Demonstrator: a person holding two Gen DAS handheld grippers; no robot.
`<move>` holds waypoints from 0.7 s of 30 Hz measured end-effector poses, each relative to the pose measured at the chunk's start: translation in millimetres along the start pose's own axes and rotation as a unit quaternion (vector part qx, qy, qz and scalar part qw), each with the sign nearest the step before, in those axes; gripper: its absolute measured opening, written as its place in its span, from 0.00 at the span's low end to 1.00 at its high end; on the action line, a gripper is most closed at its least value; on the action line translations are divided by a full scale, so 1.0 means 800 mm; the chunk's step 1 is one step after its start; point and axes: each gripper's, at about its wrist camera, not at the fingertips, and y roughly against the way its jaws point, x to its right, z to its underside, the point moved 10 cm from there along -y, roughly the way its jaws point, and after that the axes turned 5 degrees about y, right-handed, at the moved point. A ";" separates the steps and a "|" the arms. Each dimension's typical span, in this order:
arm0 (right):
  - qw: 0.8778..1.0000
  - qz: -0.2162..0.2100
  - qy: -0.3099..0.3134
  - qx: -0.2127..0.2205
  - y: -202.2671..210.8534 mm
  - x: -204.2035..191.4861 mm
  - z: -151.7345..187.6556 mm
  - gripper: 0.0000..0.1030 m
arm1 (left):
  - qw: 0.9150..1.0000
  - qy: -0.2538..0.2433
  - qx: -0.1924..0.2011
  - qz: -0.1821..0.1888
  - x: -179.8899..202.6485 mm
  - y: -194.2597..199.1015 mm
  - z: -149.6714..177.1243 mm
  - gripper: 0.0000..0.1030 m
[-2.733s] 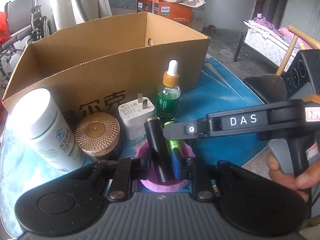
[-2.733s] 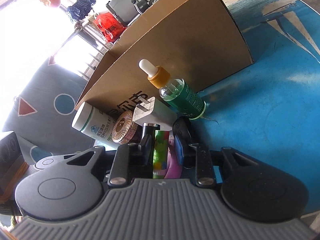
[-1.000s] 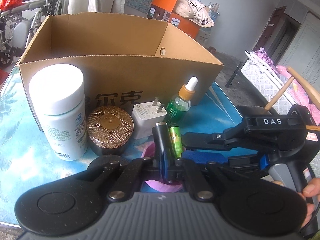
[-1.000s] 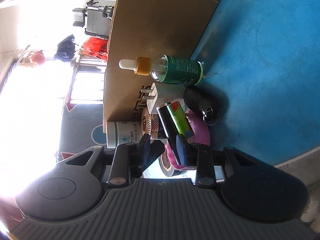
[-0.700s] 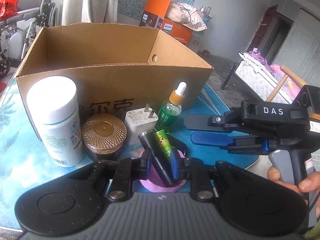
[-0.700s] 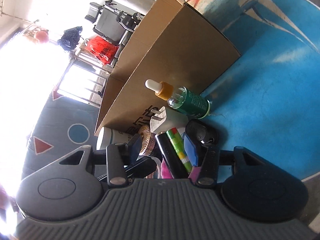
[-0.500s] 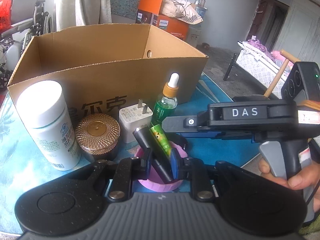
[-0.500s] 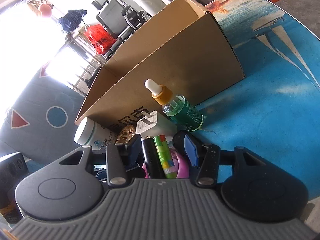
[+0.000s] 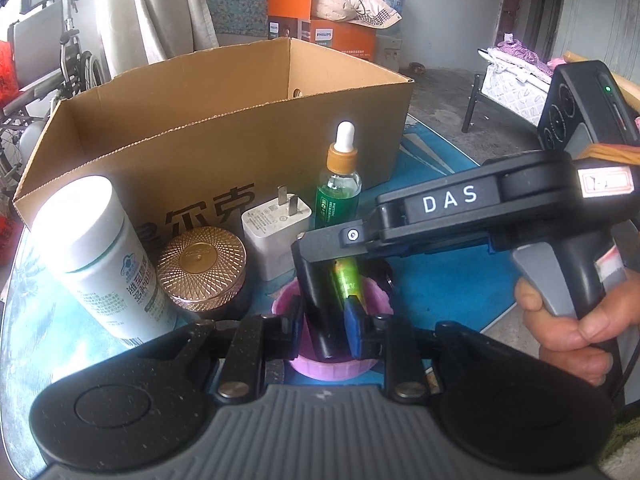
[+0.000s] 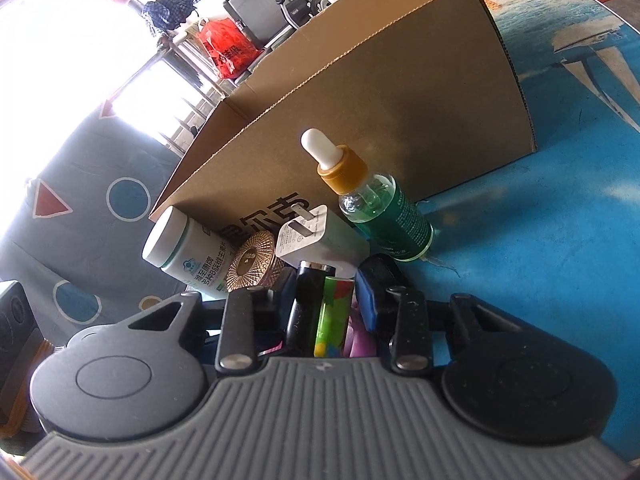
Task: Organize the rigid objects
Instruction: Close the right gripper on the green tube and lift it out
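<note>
So our left gripper (image 9: 325, 322) has its jaws easing open around the black tube (image 9: 316, 304) and green tube (image 9: 347, 280) standing in the pink cup (image 9: 332, 368). Right gripper (image 10: 325, 300) just squeezed closer around the same pair. Blue table (image 10: 540, 260), cardboard box (image 9: 224, 148) right behind.

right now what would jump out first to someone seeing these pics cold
Both grippers crowd one spot: the left gripper is closed on a black tube and green tube standing in a pink cup, and the right gripper, whose jaws have just been closing, reaches in over their tops. Behind, an open cardboard box fronts a row: white bottle, gold-lidded jar, white charger, green dropper bottle.
</note>
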 end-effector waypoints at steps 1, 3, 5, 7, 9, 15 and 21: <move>1.000 -0.007 -0.008 0.000 0.001 0.001 0.000 0.24 | 1.000 0.000 0.000 -0.001 0.000 -0.001 0.000 0.23; 1.000 -0.011 -0.012 0.003 0.006 0.001 0.000 0.18 | 1.000 -0.002 0.000 -0.004 -0.001 -0.002 0.000 0.23; 1.000 -0.012 -0.011 0.006 0.011 0.001 0.001 0.18 | 1.000 -0.004 0.004 -0.004 0.000 0.001 -0.001 0.23; 1.000 -0.013 -0.012 0.008 0.016 -0.001 0.004 0.16 | 1.000 -0.006 0.011 0.001 0.003 0.008 -0.003 0.24; 1.000 -0.015 -0.013 0.011 0.021 -0.002 0.006 0.15 | 1.000 -0.008 0.020 0.011 0.007 0.015 -0.005 0.25; 1.000 -0.018 -0.003 0.018 0.033 -0.011 0.011 0.15 | 0.999 -0.021 0.029 0.041 0.028 0.023 -0.009 0.30; 0.999 -0.030 0.002 0.020 0.041 -0.019 0.013 0.15 | 0.999 -0.029 0.024 0.035 0.035 0.013 -0.005 0.26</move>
